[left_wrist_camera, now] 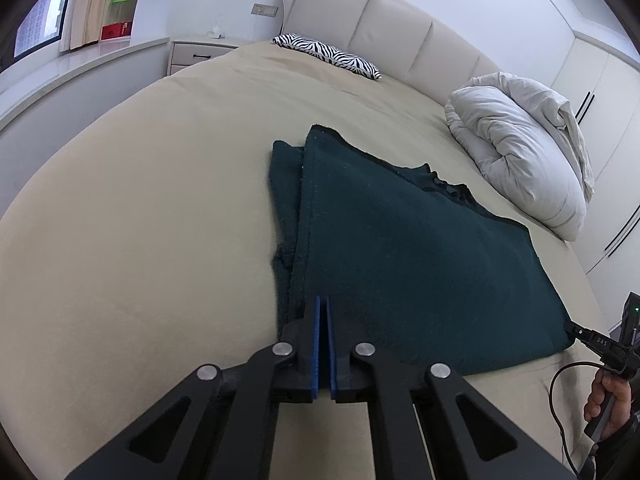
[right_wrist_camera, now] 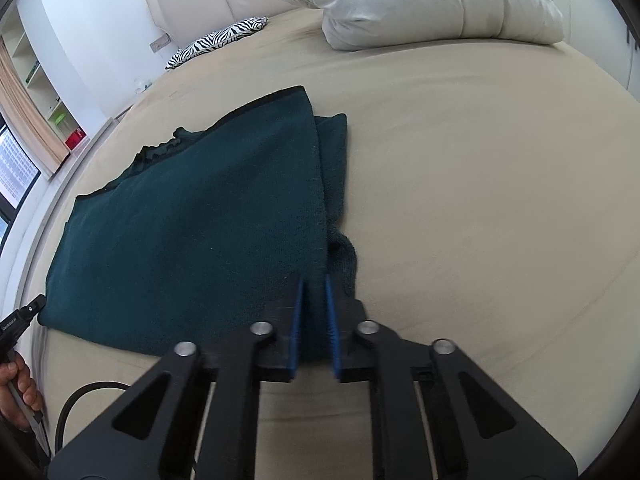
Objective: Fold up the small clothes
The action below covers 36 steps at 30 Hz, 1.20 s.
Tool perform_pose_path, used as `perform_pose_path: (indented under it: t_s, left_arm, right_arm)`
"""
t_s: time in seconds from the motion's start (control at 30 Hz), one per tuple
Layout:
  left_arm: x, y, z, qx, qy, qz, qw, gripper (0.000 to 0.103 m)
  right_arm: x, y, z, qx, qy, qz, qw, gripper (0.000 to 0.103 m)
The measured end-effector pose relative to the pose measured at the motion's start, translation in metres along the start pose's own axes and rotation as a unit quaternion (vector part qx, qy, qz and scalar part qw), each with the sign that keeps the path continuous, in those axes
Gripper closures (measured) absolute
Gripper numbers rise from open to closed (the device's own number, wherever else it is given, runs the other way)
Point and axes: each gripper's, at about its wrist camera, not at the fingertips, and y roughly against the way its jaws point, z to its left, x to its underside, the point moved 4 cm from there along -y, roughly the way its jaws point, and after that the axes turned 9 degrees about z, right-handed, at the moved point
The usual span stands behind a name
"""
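Dark green folded knit garment [left_wrist_camera: 420, 248] hides its lower layers; left gripper [left_wrist_camera: 324, 304] and right gripper [right_wrist_camera: 316, 284] each pinch a near corner, and each view shows the other gripper only at its edge.

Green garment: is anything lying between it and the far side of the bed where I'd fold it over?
Nothing visible on that stretch. The green garment lies on bare bed sheet; the white duvet and zebra pillow sit apart, nearer the headboard.

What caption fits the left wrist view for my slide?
Left gripper shut on the near edge of a dark green garment on a beige bed.
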Motion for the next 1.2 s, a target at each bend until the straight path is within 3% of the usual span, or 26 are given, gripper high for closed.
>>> perform_pose_path:
  t_s: [0.2, 0.53, 1.2]
  left_arm:
    - [0.003, 0.002, 0.005, 0.004, 0.011, -0.003, 0.9999, 0.1]
    - [0.014, 0.008, 0.016, 0.007, 0.019, -0.002, 0.9998, 0.1]
    - [0.028, 0.009, 0.016, 0.009, 0.028, 0.002, 0.9996, 0.1]
  right_arm:
    - [-0.001, 0.01, 0.008, 0.012, 0.02, -0.01, 1.0, 0.098]
    - [0.008, 0.017, -0.001, -0.009, 0.004, -0.004, 1.0, 0.098]
    - [0.018, 0.001, -0.013, -0.006, -0.004, 0.01, 1.0, 0.098]
